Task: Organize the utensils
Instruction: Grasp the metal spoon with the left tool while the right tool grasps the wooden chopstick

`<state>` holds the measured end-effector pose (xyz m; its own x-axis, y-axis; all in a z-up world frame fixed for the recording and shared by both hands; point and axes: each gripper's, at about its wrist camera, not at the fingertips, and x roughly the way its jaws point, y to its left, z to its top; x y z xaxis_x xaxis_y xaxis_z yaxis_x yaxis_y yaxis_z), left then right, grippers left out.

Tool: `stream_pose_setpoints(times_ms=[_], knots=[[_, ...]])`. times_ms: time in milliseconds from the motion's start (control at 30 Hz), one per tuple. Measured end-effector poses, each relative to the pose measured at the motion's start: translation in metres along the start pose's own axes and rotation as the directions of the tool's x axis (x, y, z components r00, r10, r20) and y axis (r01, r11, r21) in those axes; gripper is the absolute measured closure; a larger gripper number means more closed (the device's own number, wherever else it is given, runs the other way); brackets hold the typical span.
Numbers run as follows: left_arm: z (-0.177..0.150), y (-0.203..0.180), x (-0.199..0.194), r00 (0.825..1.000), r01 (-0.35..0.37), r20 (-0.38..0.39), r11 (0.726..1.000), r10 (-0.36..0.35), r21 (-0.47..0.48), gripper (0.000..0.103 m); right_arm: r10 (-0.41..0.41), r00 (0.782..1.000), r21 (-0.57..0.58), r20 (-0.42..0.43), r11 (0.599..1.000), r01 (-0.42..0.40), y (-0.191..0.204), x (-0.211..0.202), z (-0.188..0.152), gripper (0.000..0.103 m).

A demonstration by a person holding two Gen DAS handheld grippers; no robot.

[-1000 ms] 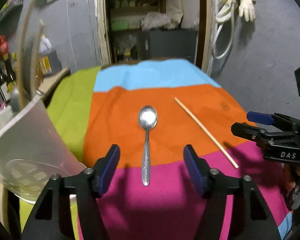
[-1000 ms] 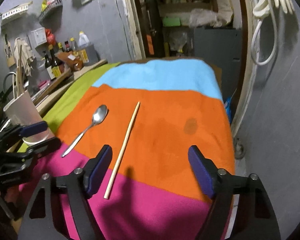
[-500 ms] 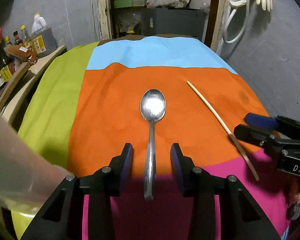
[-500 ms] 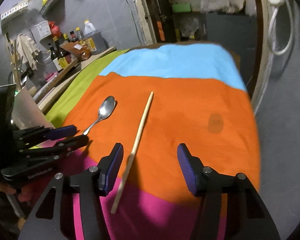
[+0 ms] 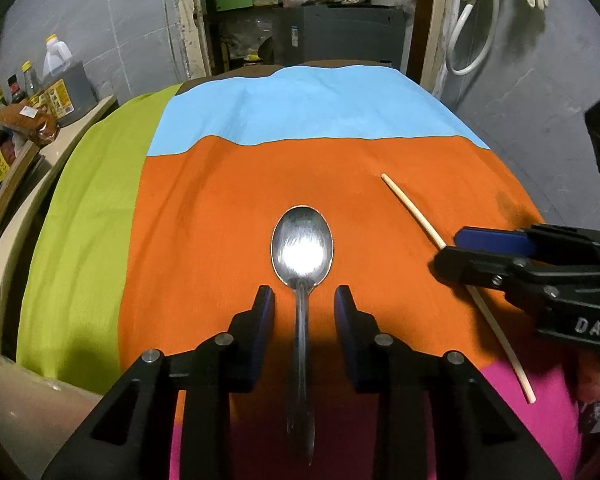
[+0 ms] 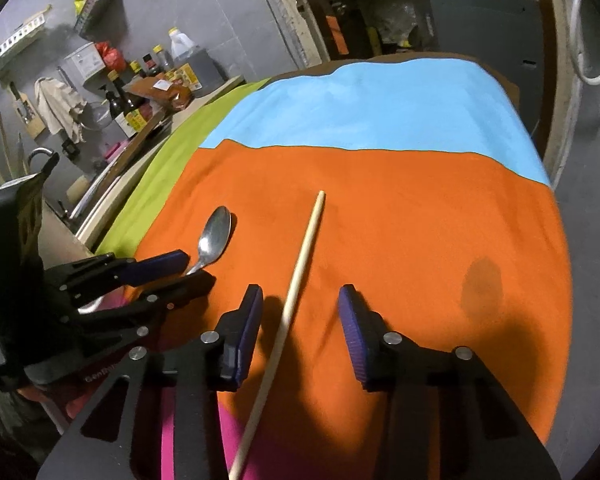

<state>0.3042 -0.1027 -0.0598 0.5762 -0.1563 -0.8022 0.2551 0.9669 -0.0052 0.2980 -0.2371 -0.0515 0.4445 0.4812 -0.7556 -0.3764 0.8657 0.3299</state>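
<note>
A metal spoon [image 5: 302, 248] lies on the orange band of the striped cloth, bowl away from me. My left gripper [image 5: 304, 300] is open with a narrow gap, one finger on each side of the spoon's handle, pads clear of it. A single wooden chopstick [image 6: 300, 272] lies to the right of the spoon. My right gripper [image 6: 298, 308] is open and straddles the chopstick's near half without touching it. The chopstick [image 5: 416, 220] and the right gripper [image 5: 452, 252] also show in the left wrist view; the spoon [image 6: 216, 236] and left gripper [image 6: 192, 268] show in the right wrist view.
The cloth [image 5: 320, 108] has green, blue, orange and magenta bands. A side counter [image 6: 156, 92] at the left holds bottles and packets. A pale container's edge [image 5: 16, 408] shows at the lower left. A dark stain [image 6: 482, 284] marks the orange band.
Both grippers have moved forward and down over the cloth. The left jaws have narrowed around the spoon handle; the right jaws have narrowed and now straddle the chopstick.
</note>
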Motion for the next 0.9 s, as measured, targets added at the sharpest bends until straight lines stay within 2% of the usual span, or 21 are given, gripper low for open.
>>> stream_pose_setpoints(times_ms=[233, 400, 500, 700, 900], knots=[[0.005, 0.004, 0.002, 0.999, 0.021, -0.035, 1.000, -0.021, -0.014, 0.081, 0.005, 0.999, 0.049, -0.042, 0.999, -0.003, -0.004, 0.010, 0.010, 0.092], [0.010, -0.003, 0.004, 0.997, 0.030, -0.074, 1.000, -0.030, 0.001, 0.098, 0.006, 0.997, 0.091, -0.077, 0.996, 0.001, -0.004, 0.010, 0.012, 0.097], [0.010, -0.002, 0.003, 0.995, 0.035, -0.090, 0.999, -0.036, -0.016, 0.099, 0.012, 0.997, 0.136, -0.079, 0.991, -0.001, -0.006, 0.008, 0.012, 0.099], [-0.001, 0.001, -0.009, 0.997, 0.058, -0.053, 0.997, -0.061, -0.055, 0.099, 0.027, 1.000, 0.177, -0.008, 0.984, -0.025, -0.001, -0.008, -0.006, 0.100], [-0.021, -0.005, -0.036, 0.996, 0.070, 0.063, 0.997, -0.068, -0.040, 0.099, -0.008, 0.993, 0.088, 0.122, 0.996, -0.002, 0.024, -0.036, -0.026, 0.100]])
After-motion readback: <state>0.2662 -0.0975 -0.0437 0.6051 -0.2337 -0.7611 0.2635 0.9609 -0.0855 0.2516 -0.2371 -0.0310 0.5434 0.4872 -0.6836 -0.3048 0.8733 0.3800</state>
